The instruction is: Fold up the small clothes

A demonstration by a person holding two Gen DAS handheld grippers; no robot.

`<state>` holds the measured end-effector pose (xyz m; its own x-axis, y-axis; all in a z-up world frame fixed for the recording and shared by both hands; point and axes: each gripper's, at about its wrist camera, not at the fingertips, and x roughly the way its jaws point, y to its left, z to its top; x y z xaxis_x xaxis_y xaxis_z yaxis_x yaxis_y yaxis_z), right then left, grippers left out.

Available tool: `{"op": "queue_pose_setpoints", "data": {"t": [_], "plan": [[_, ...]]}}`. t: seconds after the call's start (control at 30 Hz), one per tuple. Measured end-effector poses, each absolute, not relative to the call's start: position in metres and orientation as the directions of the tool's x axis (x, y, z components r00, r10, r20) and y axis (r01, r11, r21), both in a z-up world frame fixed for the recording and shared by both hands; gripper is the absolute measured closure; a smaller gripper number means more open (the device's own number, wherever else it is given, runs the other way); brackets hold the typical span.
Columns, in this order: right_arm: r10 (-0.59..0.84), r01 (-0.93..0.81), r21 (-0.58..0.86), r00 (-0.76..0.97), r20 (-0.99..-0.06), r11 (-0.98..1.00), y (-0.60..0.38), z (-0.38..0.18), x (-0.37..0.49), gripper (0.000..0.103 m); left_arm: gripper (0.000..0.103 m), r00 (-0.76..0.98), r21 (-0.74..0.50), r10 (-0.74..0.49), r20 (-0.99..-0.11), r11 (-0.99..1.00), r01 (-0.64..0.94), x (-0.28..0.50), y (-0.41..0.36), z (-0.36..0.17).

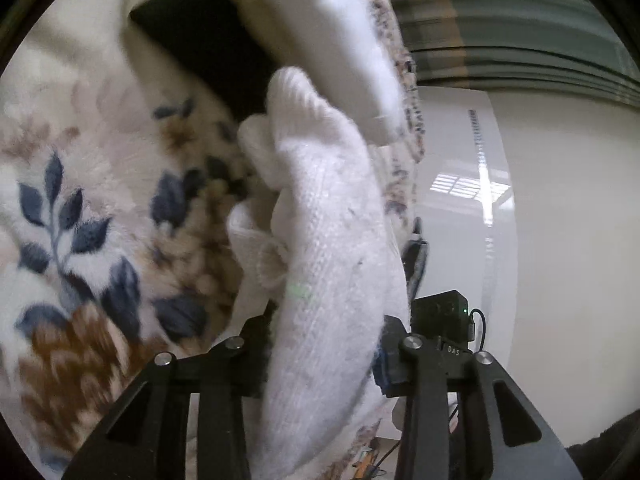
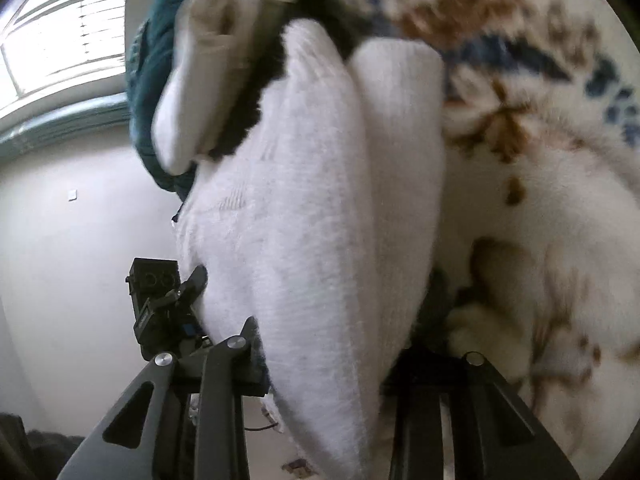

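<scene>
A white knit sock (image 1: 324,248) runs up between the fingers of my left gripper (image 1: 324,344), which is shut on it. In the right wrist view the same white sock (image 2: 320,216) fills the middle, doubled over, and my right gripper (image 2: 328,344) is shut on it. The sock is held up in the air between the two grippers, which face each other. The other gripper with its camera shows beside the sock in each view (image 1: 440,316) (image 2: 156,300). The fingertips are hidden by the fabric.
A fluffy floral blanket (image 1: 92,208) with blue and brown leaves lies beneath, also in the right wrist view (image 2: 540,184). Other white socks (image 2: 192,92), a dark green garment (image 2: 152,64) and a black item (image 1: 208,40) lie on it. A white wall and window blinds stand behind.
</scene>
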<state>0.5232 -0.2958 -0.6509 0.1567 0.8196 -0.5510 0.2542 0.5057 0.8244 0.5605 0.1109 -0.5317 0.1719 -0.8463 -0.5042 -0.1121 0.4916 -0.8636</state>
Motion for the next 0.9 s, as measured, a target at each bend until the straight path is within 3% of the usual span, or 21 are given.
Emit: {"op": "queue_pose_setpoints", "data": {"t": [0.27, 0.43, 0.67, 0.8, 0.9], "plan": [[0.813, 0.116, 0.851, 0.252, -0.525, 0.513, -0.299, -0.517, 0.557, 0.068, 0.069, 0.271, -0.876, -0.849, -0.454, 0.481, 0.037, 0.604, 0.092, -0.405], [0.806, 0.024, 0.853, 0.316, -0.501, 0.521, -0.293, -0.471, 0.643, 0.068, 0.069, 0.337, -0.849, -0.824, -0.456, 0.517, 0.113, 0.681, 0.093, -0.375], [0.792, 0.035, 0.836, 0.300, -0.532, 0.548, -0.249, -0.527, 0.774, 0.068, 0.068, 0.352, -0.789, -0.754, -0.554, 0.611, 0.065, 0.784, 0.113, -0.441], [0.772, 0.094, 0.807, 0.246, -0.586, 0.583, -0.237, -0.573, 0.807, 0.068, 0.068, 0.301, -0.763, -0.725, -0.619, 0.646, -0.012, 0.802, 0.120, -0.498], [0.751, 0.100, 0.778, 0.210, -0.626, 0.620, -0.231, -0.590, 0.820, 0.067, 0.062, 0.275, -0.781, -0.743, -0.610, 0.622, -0.051, 0.803, 0.127, -0.519]]}}
